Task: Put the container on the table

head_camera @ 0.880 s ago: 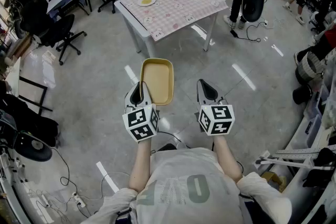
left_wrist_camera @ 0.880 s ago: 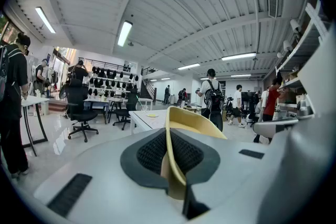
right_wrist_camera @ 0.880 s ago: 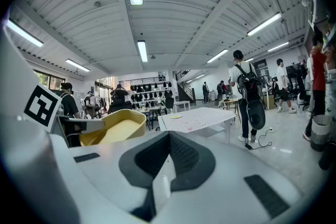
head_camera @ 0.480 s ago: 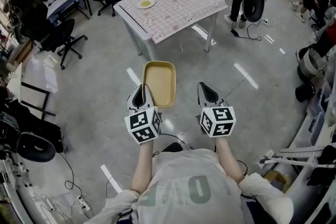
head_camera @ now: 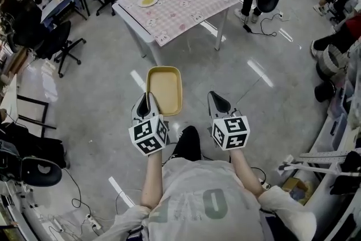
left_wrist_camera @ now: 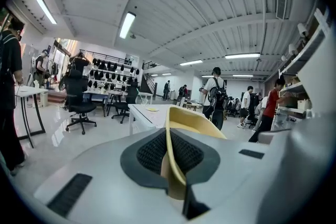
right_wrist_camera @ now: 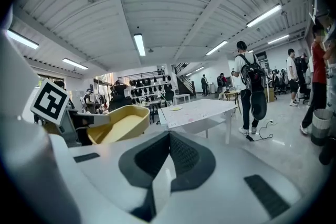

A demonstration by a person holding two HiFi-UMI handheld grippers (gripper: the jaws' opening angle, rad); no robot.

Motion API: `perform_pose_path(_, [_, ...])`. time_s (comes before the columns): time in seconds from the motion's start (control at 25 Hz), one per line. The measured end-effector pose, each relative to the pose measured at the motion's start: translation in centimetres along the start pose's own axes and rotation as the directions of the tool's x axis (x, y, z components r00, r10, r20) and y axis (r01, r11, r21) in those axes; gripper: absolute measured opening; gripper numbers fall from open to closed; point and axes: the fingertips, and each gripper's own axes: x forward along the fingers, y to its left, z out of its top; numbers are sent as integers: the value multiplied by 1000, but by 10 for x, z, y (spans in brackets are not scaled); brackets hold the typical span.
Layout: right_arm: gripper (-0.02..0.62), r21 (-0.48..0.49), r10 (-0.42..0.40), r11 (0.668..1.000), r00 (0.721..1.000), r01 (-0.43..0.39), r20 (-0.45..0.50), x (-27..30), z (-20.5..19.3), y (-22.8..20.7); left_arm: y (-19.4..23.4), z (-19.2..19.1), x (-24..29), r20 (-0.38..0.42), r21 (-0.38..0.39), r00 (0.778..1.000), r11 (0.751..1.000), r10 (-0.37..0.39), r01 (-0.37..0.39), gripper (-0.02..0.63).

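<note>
- Table with pink checked cloth stands on the grey floor, nothing on it but a small plate near its far left corner; a person stands just past its far right corner
- Container, a shallow yellow tray, is in the air well short of the table's near edge, not on it yet, roughly level, long side pointing at the table
- Looks like light stiff plastic with a raised rim, empty, so not fragile; smooth rim could slip in a one-sided pinch, so best held at the short near rim, where it is held now, and kept flat
- Left gripper is pinched on the container's end furthest from the table, rim sandwiched between the black pads
- Right gripper is beside the container, apart from it, jaws pressed together on nothing
- Versus the earlier head view: same hold on the container, table has slid left in the view, a dark shoe now shows between the grippers, so likely mid-step towards the table
</note>
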Motion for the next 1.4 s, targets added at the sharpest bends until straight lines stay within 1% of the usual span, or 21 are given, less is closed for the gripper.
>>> perform_pose_path(0.12, [28, 2, -10, 1000, 1000, 10, -18, 13, -4, -5, 10, 5, 20, 16, -5, 1000, 1000, 0, 0, 38])
perform_pose_path(0.24, [29, -8, -20, 1000, 1000, 20, -15, 30, 3, -15, 15, 14, 48, 39, -32, 999, 999, -2, 3, 38])
perform_pose_path(0.4, [28, -23, -33, 999, 999, 33, -3, 58, 16, -36, 5, 30, 91, 60, -26, 998, 999, -24, 25, 38])
perform_pose_path(0.52, [29, -23, -45, 999, 999, 45, 9, 89, 30, -52, -3, 42, 133, 58, -26, 997, 998, -51, 53, 38])
perform_pose_path(0.64, [29, -14, -43, 999, 999, 43, -5, 129, 43, -63, -10, 52, 179, 38, -32, 996, 996, -77, 78, 38])
perform_pose_path(0.76, [29, -27, -44, 999, 999, 43, -29, 175, 58, -73, -13, 63, 229, 15, -28, 994, 994, -105, 106, 38])
perform_pose_path(0.88, [28, -28, -54, 998, 998, 53, -41, 228, 80, -90, -12, 81, 287, 14, -35, 991, 990, -137, 137, 38])
perform_pose_path(1.16, [29, -45, -58, 997, 998, 57, -24, 347, 142, -124, 3, 126, 404, 39, -43, 987, 987, -154, 156, 38])
perform_pose_path(1.4, [29, -38, -71, 997, 998, 71, 2, 417, 174, -140, 16, 146, 471, 44, -40, 987, 987, -157, 159, 38])
